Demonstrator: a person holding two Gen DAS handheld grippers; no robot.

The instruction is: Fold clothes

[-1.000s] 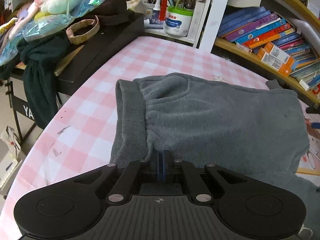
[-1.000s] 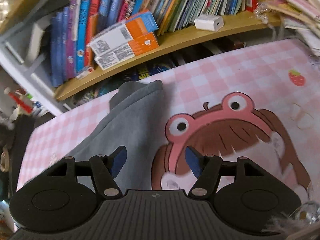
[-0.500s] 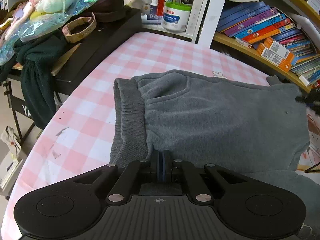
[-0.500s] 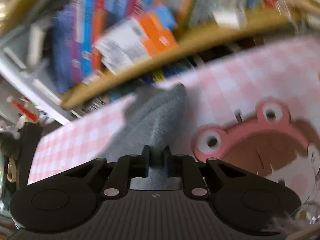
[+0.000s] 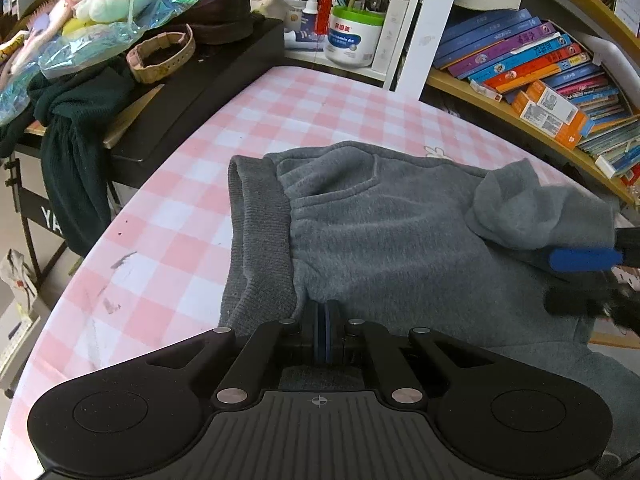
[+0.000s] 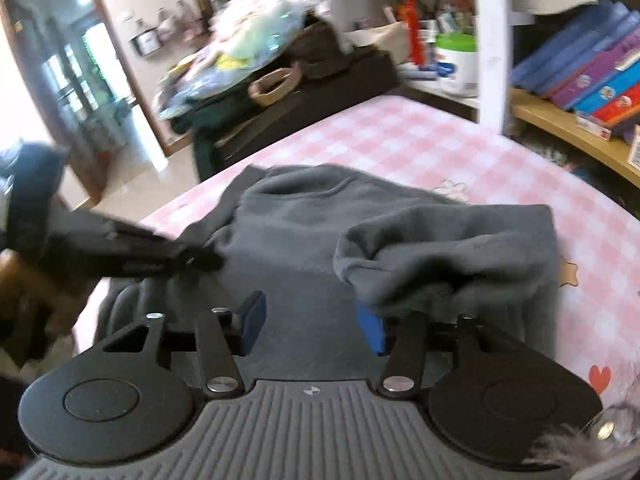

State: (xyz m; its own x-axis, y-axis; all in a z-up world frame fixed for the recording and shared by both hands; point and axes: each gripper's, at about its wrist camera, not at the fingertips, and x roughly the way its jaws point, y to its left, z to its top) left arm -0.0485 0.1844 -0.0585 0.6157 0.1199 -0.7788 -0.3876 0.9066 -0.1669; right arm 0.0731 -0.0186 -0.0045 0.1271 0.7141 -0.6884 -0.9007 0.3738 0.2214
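The left gripper (image 5: 325, 332) is pinching the soft, floppy grey sweatshirt (image 5: 400, 240) beside its ribbed hem (image 5: 260, 236), the firmest hold, while the right gripper (image 6: 312, 320) is gaping.

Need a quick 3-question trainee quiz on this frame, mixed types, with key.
1. True or false: the left gripper is shut on the gray garment.
2. Multiple choice: in its own wrist view, the right gripper is A) shut on the waistband, B) open, with a fold of the garment draped over one finger, C) out of view.
3. Short answer: what pattern does the table cover under the garment show?

Key: 1 true. 2 B. 3 pink and white checks.
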